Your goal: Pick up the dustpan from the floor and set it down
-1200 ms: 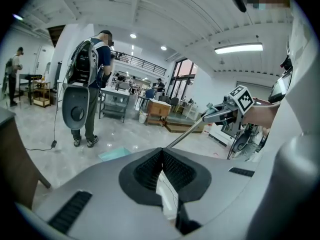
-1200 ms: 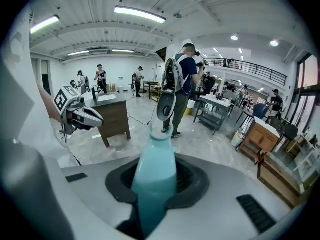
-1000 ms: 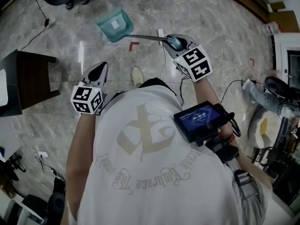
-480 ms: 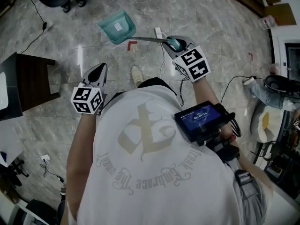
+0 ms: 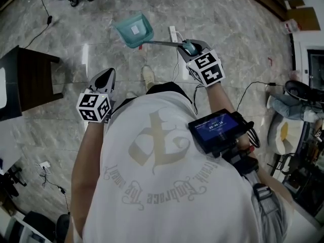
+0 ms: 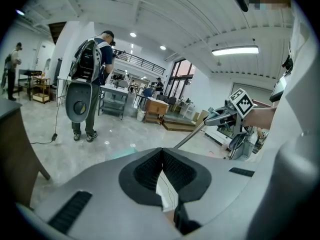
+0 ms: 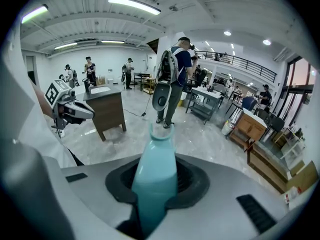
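Holding dustpan by its teal handle end, right gripper clamped — long lever, pan right of the table may twist loose; left gripper closed, empty.

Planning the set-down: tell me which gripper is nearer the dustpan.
Right. The right gripper holds the dustpan by its handle end; the left gripper hangs apart, lower left in the head view.

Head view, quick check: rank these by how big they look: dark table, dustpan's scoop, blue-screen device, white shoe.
1. dark table
2. blue-screen device, though it is nearer the camera, so its lead over the scoop is unsure
3. dustpan's scoop
4. white shoe
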`<action>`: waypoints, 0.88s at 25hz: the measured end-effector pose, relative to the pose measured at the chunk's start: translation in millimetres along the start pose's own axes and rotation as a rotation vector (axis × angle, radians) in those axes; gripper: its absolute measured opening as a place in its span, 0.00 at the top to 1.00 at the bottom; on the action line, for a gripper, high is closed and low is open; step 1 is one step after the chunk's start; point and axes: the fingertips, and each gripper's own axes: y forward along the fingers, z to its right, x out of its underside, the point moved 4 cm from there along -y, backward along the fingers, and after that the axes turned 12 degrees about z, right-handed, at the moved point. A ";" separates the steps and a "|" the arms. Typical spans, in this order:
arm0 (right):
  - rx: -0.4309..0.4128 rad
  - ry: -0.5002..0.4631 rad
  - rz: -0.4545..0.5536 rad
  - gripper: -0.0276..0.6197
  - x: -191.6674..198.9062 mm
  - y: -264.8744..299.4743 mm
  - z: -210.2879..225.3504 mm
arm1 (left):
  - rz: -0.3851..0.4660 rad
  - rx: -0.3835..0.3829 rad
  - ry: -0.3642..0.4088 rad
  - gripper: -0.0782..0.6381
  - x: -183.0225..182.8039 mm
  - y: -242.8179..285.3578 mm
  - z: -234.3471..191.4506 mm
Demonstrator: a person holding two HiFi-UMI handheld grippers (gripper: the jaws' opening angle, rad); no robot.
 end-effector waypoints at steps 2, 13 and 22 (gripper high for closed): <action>-0.002 0.004 -0.012 0.81 4.9 1.0 -0.8 | 0.000 -0.007 -0.006 0.87 0.8 -0.6 -0.2; -0.007 0.018 -0.036 0.81 16.1 6.8 -33.2 | -0.010 -0.031 -0.024 0.87 18.5 -35.1 -7.8; -0.029 -0.018 -0.062 0.81 20.3 33.7 -22.6 | -0.021 -0.064 -0.031 0.87 21.3 -25.3 -20.5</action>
